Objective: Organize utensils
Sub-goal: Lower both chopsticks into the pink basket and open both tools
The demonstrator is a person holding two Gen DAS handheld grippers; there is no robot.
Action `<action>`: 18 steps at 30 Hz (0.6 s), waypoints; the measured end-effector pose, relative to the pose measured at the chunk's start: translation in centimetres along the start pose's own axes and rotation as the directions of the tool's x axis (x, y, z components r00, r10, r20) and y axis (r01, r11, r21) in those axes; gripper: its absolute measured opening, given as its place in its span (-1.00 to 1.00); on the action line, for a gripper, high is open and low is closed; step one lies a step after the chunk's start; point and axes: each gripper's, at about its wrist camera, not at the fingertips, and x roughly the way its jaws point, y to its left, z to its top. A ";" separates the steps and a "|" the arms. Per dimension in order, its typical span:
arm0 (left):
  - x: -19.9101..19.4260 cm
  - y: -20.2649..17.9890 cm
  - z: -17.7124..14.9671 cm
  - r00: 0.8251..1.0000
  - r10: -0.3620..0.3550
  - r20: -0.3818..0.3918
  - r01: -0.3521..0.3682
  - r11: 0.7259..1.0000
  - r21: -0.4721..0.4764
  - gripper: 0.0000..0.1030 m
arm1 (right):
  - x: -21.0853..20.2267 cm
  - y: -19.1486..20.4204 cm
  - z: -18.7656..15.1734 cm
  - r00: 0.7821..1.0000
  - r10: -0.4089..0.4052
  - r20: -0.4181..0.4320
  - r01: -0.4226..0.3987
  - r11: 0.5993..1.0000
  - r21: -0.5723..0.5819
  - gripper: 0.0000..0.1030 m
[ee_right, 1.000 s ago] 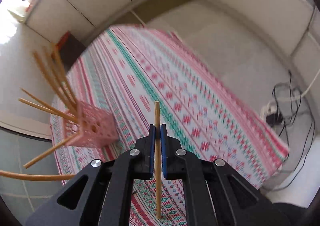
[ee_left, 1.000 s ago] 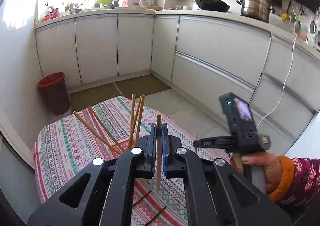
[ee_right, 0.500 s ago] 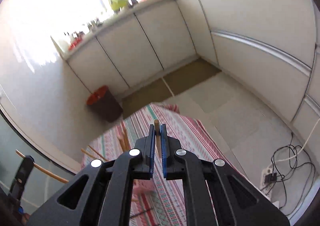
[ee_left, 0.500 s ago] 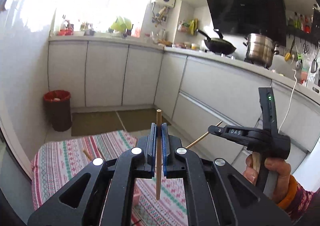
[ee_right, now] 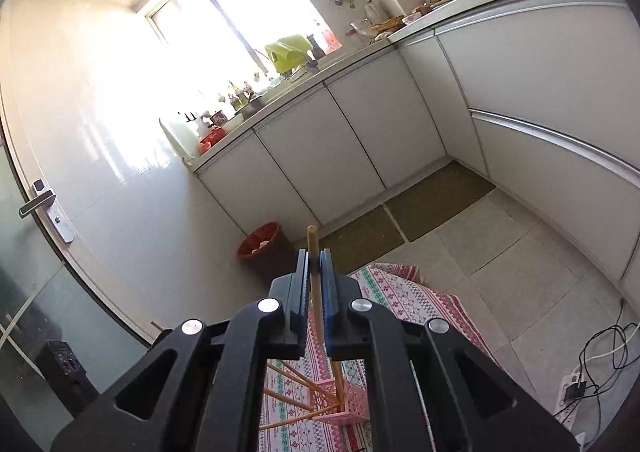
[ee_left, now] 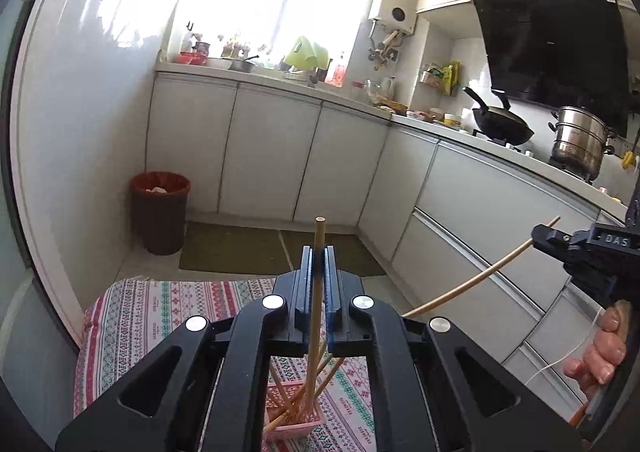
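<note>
My left gripper (ee_left: 318, 252) is shut on an upright wooden chopstick (ee_left: 316, 316), whose tip pokes out above the pads. Far below it a pink lattice basket (ee_left: 294, 418) holds several chopsticks that lean outward, on a table under a striped patterned cloth (ee_left: 132, 316). At the right edge a hand (ee_left: 596, 356) holds my right gripper (ee_left: 538, 234), shut on a second chopstick (ee_left: 472, 284) that slants down to the left. In the right wrist view the right gripper (ee_right: 315, 252) clamps that chopstick (ee_right: 318, 304) above the basket (ee_right: 352, 398).
A red-lined bin (ee_left: 160, 208) stands on the floor beyond the table. White cabinets (ee_left: 272, 156) run along the back and right. A wok (ee_left: 500, 124) and a steel pot (ee_left: 578, 144) sit on the counter. Cables and a power strip (ee_right: 580, 384) lie on the floor.
Both grippers have risen well above the table and tilted up. The basket has dropped to the bottom of both views. Each still grips its chopstick.
</note>
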 end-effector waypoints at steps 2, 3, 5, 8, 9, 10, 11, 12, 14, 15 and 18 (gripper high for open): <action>0.8 1.0 -0.4 1.000 0.026 -0.013 -0.026 0.999 -0.021 -0.92 | 0.5 0.5 -0.4 1.000 0.001 -0.009 -0.001 1.000 -0.009 -0.89; 1.2 1.5 -0.7 0.999 0.039 -0.016 -0.039 0.999 -0.034 -0.92 | 0.7 0.6 -0.5 1.000 0.000 -0.014 0.000 1.000 -0.012 -0.89; 2.1 2.4 -1.4 0.997 0.054 -0.050 -0.057 0.997 -0.050 -0.92 | 0.9 0.9 -1.1 1.000 0.001 -0.029 -0.002 1.000 -0.015 -0.89; 3.1 3.1 -2.1 0.994 0.066 -0.092 -0.071 0.996 -0.058 -0.87 | 1.6 1.2 -1.6 0.999 0.005 -0.052 -0.006 1.000 -0.022 -0.89; 3.1 3.3 -2.2 0.992 0.069 -0.104 -0.076 0.995 -0.063 -0.61 | 1.8 1.4 -1.7 0.998 0.003 -0.056 -0.005 1.000 -0.027 -0.89; 3.0 3.4 -2.2 0.992 0.075 -0.102 -0.083 0.994 -0.072 -0.39 | 2.1 1.5 -1.9 0.998 0.002 -0.061 -0.004 1.000 -0.031 -0.89; 2.4 3.6 -2.1 0.993 0.083 -0.081 -0.090 0.992 -0.085 -0.07 | 2.4 1.6 -2.0 0.998 0.002 -0.071 -0.004 0.999 -0.035 -0.89; 2.1 3.7 -1.9 0.994 0.087 -0.063 -0.092 0.991 -0.093 -0.02 | 2.7 1.8 -2.2 0.997 0.003 -0.080 -0.006 0.999 -0.037 -0.89; 1.2 3.8 -1.5 0.995 0.089 -0.040 -0.093 0.991 -0.100 -0.02 | 3.4 1.9 -2.3 0.995 0.002 -0.100 -0.006 0.999 -0.043 -0.89; 0.8 3.9 -1.3 0.995 0.096 -0.027 -0.098 0.989 -0.107 -0.02 | 3.7 2.1 -2.6 0.994 0.000 -0.106 -0.005 0.999 -0.047 -0.89; -0.1 4.0 -0.9 0.994 0.113 -0.008 -0.113 0.987 -0.117 0.16 | 4.8 2.6 -3.5 0.991 -0.013 -0.131 0.004 0.998 -0.069 -0.89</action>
